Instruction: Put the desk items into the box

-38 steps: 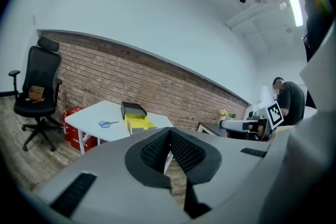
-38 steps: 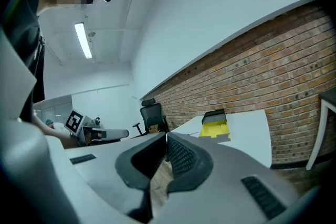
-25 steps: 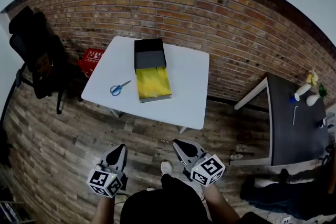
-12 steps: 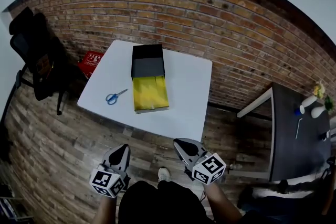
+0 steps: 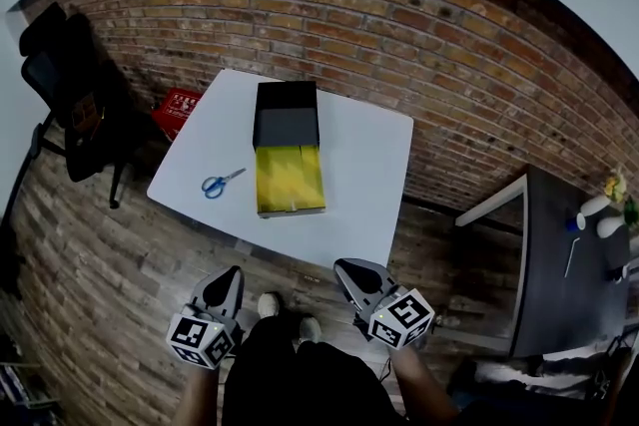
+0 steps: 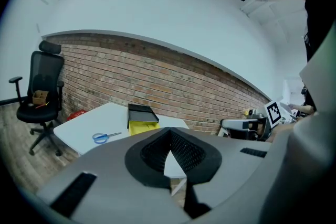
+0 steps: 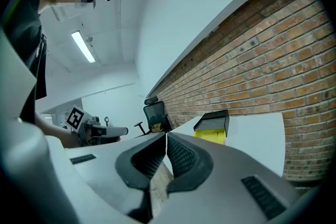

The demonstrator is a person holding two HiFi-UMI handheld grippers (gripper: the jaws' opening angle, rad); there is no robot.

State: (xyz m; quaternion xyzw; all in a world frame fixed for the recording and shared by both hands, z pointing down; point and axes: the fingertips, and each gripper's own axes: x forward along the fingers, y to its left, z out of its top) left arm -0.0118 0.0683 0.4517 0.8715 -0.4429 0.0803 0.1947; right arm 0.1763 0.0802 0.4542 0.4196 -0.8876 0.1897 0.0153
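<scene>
A white table (image 5: 359, 175) stands against the brick wall. On it are an open black box (image 5: 286, 115), a flat yellow item (image 5: 288, 178) touching the box's near side, and blue scissors (image 5: 221, 182) to the left. My left gripper (image 5: 229, 276) and right gripper (image 5: 349, 269) hang over the wooden floor just short of the table's near edge, both shut and holding nothing. In the left gripper view the shut tips (image 6: 169, 131) point at the table, with the scissors (image 6: 105, 137) and box (image 6: 140, 113) beyond. The right gripper view shows its shut tips (image 7: 166, 135) and the box (image 7: 214, 120).
A black office chair (image 5: 70, 105) and a red object (image 5: 178, 105) stand left of the table. A dark desk (image 5: 569, 274) with white bottles stands at the right. The person's feet (image 5: 285, 314) are on the plank floor between my grippers.
The person has stepped toward the table, and both grippers have come nearer its front edge. Both stay shut and empty. Nothing on the table has moved.
</scene>
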